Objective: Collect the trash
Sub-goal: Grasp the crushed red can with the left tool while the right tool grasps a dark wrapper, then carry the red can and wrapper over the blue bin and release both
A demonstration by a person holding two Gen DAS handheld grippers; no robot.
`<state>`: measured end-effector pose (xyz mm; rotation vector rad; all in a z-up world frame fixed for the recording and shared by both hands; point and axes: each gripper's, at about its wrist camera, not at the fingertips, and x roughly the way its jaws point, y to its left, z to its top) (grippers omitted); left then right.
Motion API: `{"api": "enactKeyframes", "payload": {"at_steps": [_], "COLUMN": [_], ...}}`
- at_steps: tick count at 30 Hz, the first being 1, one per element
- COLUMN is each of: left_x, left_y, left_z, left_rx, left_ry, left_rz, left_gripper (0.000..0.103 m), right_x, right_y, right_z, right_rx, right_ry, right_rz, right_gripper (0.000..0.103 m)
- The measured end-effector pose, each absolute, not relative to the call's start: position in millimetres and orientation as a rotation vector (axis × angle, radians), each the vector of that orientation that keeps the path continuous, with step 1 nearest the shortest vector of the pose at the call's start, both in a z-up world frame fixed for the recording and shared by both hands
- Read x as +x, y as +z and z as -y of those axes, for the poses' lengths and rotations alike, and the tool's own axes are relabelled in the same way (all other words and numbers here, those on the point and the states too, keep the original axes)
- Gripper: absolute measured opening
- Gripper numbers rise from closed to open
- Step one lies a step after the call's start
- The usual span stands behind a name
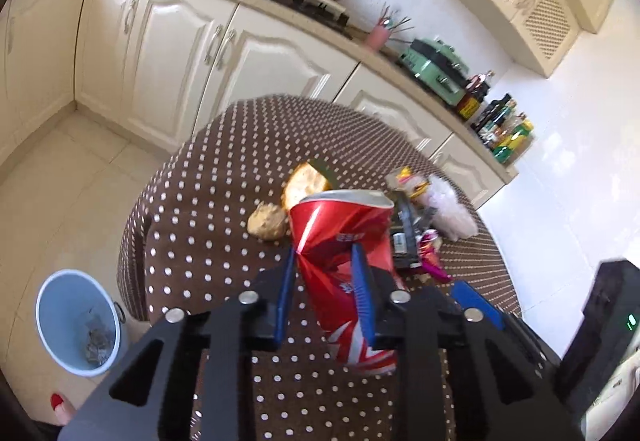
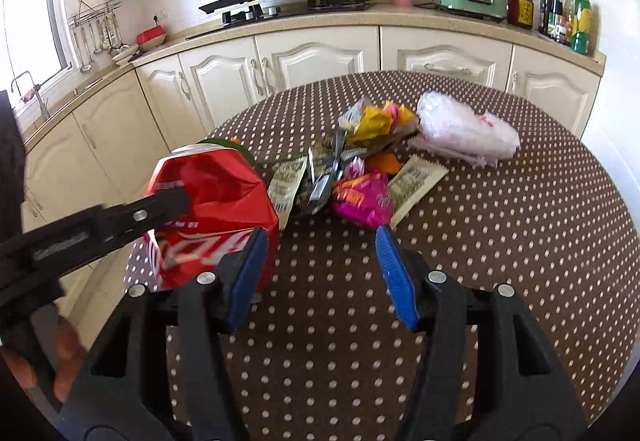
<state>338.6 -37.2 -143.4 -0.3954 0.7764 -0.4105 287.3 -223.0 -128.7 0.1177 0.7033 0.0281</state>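
My left gripper [image 1: 325, 253] is shut on a crushed red soda can [image 1: 342, 237] and holds it above the round dotted table [image 1: 208, 209]. The can also shows in the right wrist view [image 2: 218, 197], with the left gripper's finger across it. My right gripper [image 2: 320, 237] is open and empty, low over the table, to the right of the can. Ahead of it lies a pile of wrappers: a pink one [image 2: 364, 197], a beige sachet [image 2: 416, 179], yellow ones [image 2: 376, 123] and a white plastic bag [image 2: 464, 129].
A light blue bin [image 1: 78, 323] with some trash inside stands on the floor left of the table. A brown lump [image 1: 267, 221] and a bread-like piece [image 1: 306, 183] lie on the table. Kitchen cabinets and a counter with pots and bottles run behind.
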Motion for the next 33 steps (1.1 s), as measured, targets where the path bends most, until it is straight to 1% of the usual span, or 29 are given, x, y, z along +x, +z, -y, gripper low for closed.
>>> {"api": "enactKeyframes", "payload": {"at_steps": [2,6,8,10,12,15,20,21,24,25,26,27,29,33], "left_x": [335,331,326,324,323,325,335,337,341,342,343,343,343,340], "left_y": [-136,-121,-113,-107,-102,-98,-103,-104,-109,-112,-113,-115,-116,-115], "left_z": [33,19,13,7,2,-1,-10,-11,-14,-15,-15,-15,-17,-25], "left_rx": [-0.392,-0.406,-0.390,-0.373,-0.350,-0.299,-0.300,-0.303,-0.312,-0.316,-0.322,-0.328,-0.328,-0.350], "left_ry": [-0.406,-0.413,-0.376,-0.312,-0.247,-0.146,-0.120,-0.124,-0.125,-0.130,-0.134,-0.138,-0.143,-0.166], "left_rz": [-0.746,-0.692,-0.647,-0.608,-0.575,-0.538,-0.549,-0.553,-0.569,-0.575,-0.579,-0.585,-0.588,-0.594], "left_gripper": [0.023,0.022,0.022,0.022,0.022,0.022,0.022,0.022,0.022,0.022,0.022,0.022,0.022,0.022], "right_x": [295,318,327,337,352,370,391,392,394,392,391,388,384,368], "right_y": [-125,-123,-121,-118,-117,-120,-130,-132,-139,-140,-139,-139,-137,-126], "right_z": [225,228,228,227,225,224,220,219,217,215,212,211,208,204], "right_rx": [0.119,0.124,0.118,0.117,0.099,0.089,0.032,0.024,-0.004,-0.018,-0.035,-0.044,-0.052,-0.053], "right_ry": [0.021,0.022,0.024,0.027,0.036,0.043,0.011,0.008,0.021,0.026,0.026,0.025,0.037,0.052], "right_rz": [-0.697,-0.710,-0.714,-0.717,-0.725,-0.757,-0.787,-0.790,-0.809,-0.807,-0.802,-0.794,-0.776,-0.729], "right_gripper": [0.056,0.055,0.051,0.050,0.044,0.044,0.044,0.041,0.028,0.025,0.018,0.008,0.005,0.003]}}
